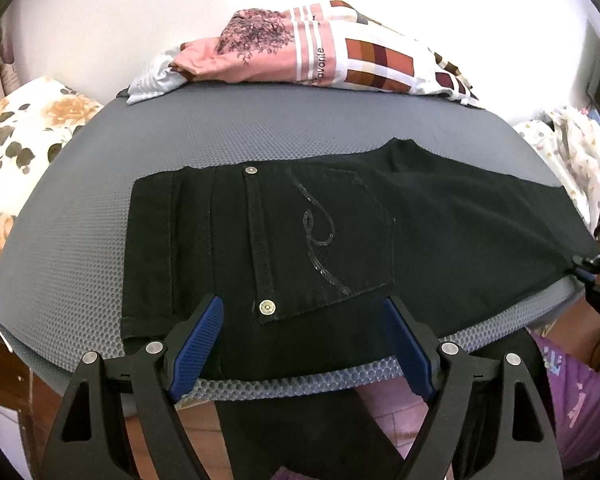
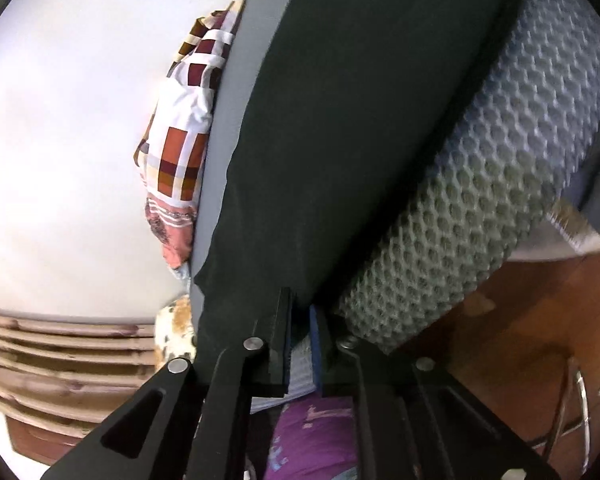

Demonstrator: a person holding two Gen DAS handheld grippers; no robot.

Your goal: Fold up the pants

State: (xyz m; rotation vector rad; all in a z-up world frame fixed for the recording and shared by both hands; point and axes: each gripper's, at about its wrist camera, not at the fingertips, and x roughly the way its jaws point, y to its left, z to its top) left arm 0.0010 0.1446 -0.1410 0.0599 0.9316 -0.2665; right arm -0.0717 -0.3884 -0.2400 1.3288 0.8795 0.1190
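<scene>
Pants (image 1: 339,224), one black denim pair, lie flat across the middle of the left wrist frame on a grey honeycomb-mesh mattress (image 1: 80,240), waistband toward the left, one leg running off to the right edge. I count one back pocket (image 1: 339,240) with a sequin swirl and two metal rivets (image 1: 267,306). One pile of folded clothes (image 1: 311,52), pink and white with brown checks, sits at the top centre of that frame against the white wall. One floral cushion (image 1: 16,152) shows at the left edge.

At the bottom of that frame the left gripper (image 1: 301,312) stands with its two blue-padded fingers (image 1: 198,344) wide apart over the near edge of the pants, nothing pinched between them.

In the right wrist frame the right gripper (image 2: 300,320), at lower centre, has its two fingers drawn close together and clamped on the edge of the black fabric by the mattress corner. No containers are in sight.
</scene>
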